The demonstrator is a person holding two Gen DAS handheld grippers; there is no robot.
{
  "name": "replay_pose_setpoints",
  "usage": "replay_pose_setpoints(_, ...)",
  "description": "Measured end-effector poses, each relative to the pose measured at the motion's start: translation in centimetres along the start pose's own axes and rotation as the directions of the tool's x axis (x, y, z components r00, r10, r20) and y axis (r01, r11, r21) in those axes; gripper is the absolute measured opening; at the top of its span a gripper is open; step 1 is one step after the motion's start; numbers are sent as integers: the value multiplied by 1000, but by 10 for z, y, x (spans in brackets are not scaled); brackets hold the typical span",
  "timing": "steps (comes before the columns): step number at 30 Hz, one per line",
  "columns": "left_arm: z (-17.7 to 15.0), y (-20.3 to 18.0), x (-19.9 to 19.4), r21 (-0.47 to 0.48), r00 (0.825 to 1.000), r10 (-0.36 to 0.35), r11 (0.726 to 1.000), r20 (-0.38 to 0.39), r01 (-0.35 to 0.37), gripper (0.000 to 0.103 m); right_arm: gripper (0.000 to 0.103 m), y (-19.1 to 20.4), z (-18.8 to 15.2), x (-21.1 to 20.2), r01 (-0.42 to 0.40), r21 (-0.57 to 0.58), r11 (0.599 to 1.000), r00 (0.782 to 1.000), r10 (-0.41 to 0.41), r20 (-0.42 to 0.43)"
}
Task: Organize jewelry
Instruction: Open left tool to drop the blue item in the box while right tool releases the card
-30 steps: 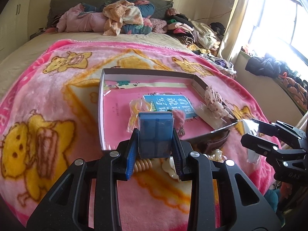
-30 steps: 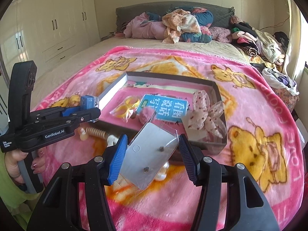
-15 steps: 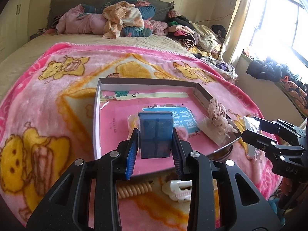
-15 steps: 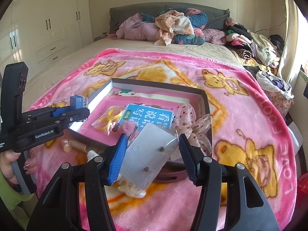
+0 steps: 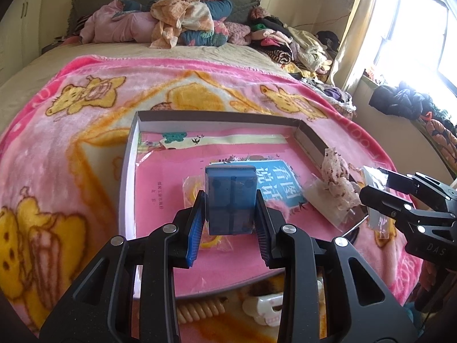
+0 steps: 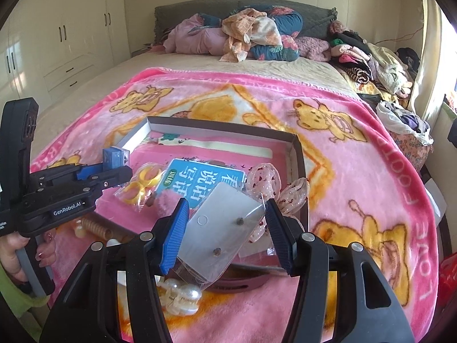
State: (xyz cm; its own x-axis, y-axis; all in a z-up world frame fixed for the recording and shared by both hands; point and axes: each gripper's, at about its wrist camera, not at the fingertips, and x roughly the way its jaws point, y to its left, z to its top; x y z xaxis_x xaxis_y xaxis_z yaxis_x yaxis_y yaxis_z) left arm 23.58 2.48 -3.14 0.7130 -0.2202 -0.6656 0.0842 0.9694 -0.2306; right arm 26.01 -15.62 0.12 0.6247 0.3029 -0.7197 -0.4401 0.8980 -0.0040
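Note:
My left gripper (image 5: 230, 208) is shut on a small blue plastic case (image 5: 230, 197) and holds it above the near part of a shallow cardboard box (image 5: 130, 171). It also shows in the right wrist view (image 6: 120, 165). My right gripper (image 6: 225, 228) is shut on a clear packet with a white earring card (image 6: 225, 225), held over the box's near right corner. In the box lie a pink book with a blue label (image 6: 200, 183), a bag of yellow rings (image 6: 142, 185) and a spotted fabric bow (image 6: 274, 188).
The box sits on a pink bear-print blanket (image 5: 57, 143) on a bed. Near the front edge lie a coiled hair tie (image 5: 197, 311), a white claw clip (image 5: 262, 305), a pearl clip (image 6: 180, 297) and a dark hairband (image 6: 237, 283). Piled clothes (image 5: 182, 23) fill the headboard end.
Both grippers have moved forward over the box with their loads. The blue case now hangs over the yellow-ring bag inside the box.

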Motion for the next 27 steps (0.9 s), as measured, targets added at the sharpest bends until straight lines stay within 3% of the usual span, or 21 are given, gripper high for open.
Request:
replay_pose_setpoints(14, -1, -2, 30, 44, 998, 45, 998, -46, -43, 25, 53, -21, 9, 42, -1, 49, 999, 999, 3, -41)
replay_pose_setpoints(27, 0, -3, 37, 52, 997, 64, 997, -52, -61, 25, 54, -18, 9, 70, 16, 11, 1000, 998, -15, -68)
